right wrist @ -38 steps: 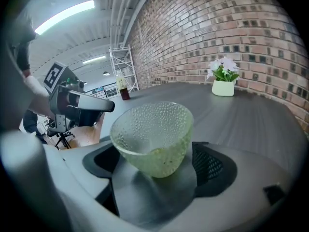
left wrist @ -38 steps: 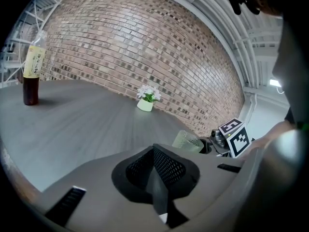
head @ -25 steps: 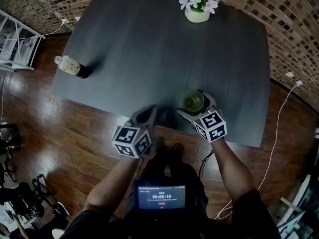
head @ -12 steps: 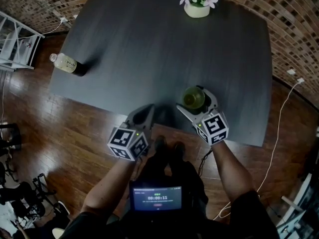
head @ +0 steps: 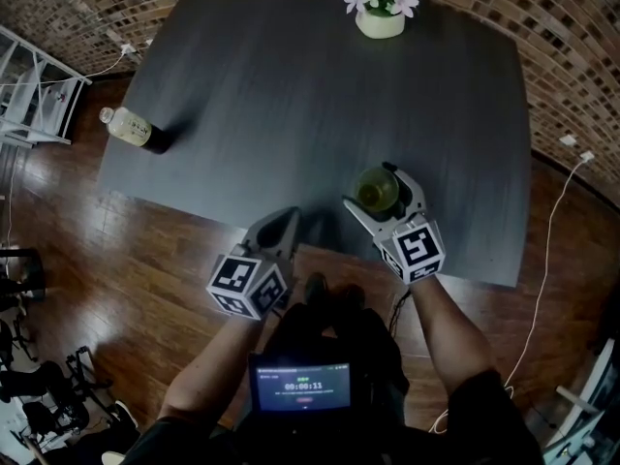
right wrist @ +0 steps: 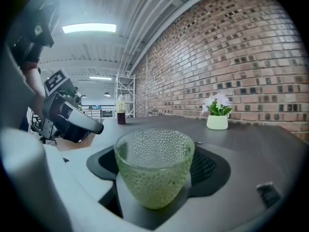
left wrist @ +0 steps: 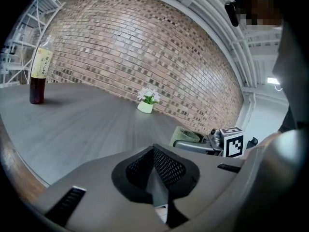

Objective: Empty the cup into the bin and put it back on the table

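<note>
Right gripper: the right gripper (head: 372,188) has just been drawing its jaws in, and they now sit clamped on either side of the cup, with the marker cube trailing toward the person.
Cup: a pale green, bead-textured glass cup (right wrist: 154,167) stands upright between those jaws, rim up. From the head view it sits over the near part of the table, right of centre. Whether its base is clear of the table top I cannot tell.
Left gripper: the left gripper (head: 289,217) is pinched closed on nothing, its two mesh pads meeting at the tip. It hovers at the table's near edge, just left of the right gripper and apart from it.
Table: a broad dark grey table (head: 291,85) takes up the middle of the head view.
Bottle: a clear plastic bottle with a yellowish label and dark liquid (head: 136,131) stands upright near the table's left edge, well apart from both grippers.
Flowers: a small white pot of pale flowers (head: 381,22) sits at the far edge, by the brick wall (left wrist: 145,47).
Floor: glossy brown wooden floor (head: 116,250) lies around the table, and a white cable (head: 542,260) runs across it at the right.
Person: both forearms reach in from below, and a small lit screen (head: 302,384) sits at chest level.
Shelving: a white metal rack (head: 34,95) stands at the far left.
</note>
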The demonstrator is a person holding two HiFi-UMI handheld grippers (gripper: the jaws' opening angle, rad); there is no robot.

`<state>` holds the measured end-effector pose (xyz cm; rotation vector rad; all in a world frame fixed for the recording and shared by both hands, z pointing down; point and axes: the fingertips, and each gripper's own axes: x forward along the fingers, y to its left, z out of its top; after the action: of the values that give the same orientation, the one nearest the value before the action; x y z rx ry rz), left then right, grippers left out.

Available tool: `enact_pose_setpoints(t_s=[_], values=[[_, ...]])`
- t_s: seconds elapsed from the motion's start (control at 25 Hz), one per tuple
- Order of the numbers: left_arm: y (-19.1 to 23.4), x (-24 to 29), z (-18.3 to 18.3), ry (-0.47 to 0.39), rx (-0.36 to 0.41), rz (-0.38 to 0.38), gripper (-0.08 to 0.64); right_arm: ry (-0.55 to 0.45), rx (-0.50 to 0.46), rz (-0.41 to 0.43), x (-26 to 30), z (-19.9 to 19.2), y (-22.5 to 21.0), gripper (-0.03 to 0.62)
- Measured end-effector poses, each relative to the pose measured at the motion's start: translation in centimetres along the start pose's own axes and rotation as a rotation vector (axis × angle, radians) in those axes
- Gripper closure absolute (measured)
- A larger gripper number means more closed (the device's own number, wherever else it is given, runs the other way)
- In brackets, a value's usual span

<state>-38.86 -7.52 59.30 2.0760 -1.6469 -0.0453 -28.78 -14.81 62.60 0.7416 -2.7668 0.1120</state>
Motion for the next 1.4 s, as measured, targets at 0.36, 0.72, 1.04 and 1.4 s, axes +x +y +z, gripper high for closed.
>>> enact_pose_setpoints(t_s=[0.36,0.72,1.04,1.4], values=[[-0.7,-0.1,-0.2,-0.004,0.019,-0.018,0.566,-0.052,0.0,-0.003,-1.0,1.0,0.3,0.193],[-3.5,-2.0,5.9,-0.064,0.05,-0.037,0.566,-0.085,0.011,0.01,-5.2,8.4,1.1,0.193],[-7.9,-4.6,12.6,-0.157,0.081,-0.1,0.566,-0.1,0.006,-0.015,-10.7,14.9,0.8,0.193],[-12.2,-5.8,15.7,-0.199,0.085,-0.191,0.566,-0.082,0.049,-0.105,-17.0,18.3,-0.3,0.193]])
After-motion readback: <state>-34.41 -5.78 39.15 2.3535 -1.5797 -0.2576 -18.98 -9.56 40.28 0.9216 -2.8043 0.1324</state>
